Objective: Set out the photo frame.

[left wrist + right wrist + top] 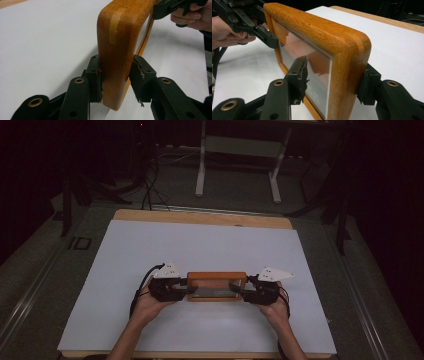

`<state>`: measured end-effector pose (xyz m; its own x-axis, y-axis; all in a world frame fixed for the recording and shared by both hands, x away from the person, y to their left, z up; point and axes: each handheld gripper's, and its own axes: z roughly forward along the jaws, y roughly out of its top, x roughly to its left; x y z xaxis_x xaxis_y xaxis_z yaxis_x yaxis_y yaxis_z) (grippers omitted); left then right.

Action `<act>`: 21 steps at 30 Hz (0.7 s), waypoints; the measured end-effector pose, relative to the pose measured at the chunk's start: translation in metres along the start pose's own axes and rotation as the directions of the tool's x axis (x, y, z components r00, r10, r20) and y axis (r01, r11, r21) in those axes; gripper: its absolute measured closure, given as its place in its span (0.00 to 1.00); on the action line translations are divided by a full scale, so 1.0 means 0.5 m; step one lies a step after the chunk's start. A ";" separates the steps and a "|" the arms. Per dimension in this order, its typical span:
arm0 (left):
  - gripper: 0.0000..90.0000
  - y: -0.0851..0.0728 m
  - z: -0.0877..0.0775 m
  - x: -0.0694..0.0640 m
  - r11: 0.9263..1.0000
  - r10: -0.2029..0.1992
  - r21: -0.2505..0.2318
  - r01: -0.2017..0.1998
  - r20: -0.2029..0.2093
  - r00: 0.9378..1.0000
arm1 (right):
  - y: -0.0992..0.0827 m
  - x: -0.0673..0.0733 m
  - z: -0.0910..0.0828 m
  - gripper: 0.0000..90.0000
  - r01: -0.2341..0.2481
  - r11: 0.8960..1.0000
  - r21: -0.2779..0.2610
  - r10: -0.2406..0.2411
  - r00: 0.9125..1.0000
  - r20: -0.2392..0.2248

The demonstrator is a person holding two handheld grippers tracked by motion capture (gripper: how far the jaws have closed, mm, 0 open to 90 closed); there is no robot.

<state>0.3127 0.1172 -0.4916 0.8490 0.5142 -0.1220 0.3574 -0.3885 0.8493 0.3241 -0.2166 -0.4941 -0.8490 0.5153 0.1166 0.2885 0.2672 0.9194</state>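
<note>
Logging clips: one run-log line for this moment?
wooden frame upright on white sheet | left gripper clamps one end | right gripper clamps other

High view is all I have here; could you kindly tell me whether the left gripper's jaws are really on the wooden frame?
Observer: Yes, the left gripper has its pads against both faces of the wooden frame at its end.
Operator: Thank you. And how does the right gripper stand?
Observer: The right gripper straddles the other end, with its back pad against the frame's back. Whether its front pad touches the glass I cannot tell.
</note>
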 end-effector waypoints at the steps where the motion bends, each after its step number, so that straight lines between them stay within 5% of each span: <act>1: 0.70 0.000 0.000 0.001 1.000 -0.003 0.000 0.003 0.003 1.000 | 0.000 0.000 0.000 0.54 -0.002 1.000 0.000 0.002 1.000 -0.001; 21: 0.71 -0.003 -0.003 0.011 0.999 -0.041 -0.005 0.041 0.040 0.998 | 0.000 -0.002 0.003 0.54 -0.032 0.999 -0.001 0.032 0.999 -0.011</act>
<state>0.3161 0.1218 -0.4926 0.8486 0.4987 -0.1769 0.3899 -0.3635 0.8461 0.3257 -0.2158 -0.4950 -0.8444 0.5143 0.1499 0.3149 0.2501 0.9156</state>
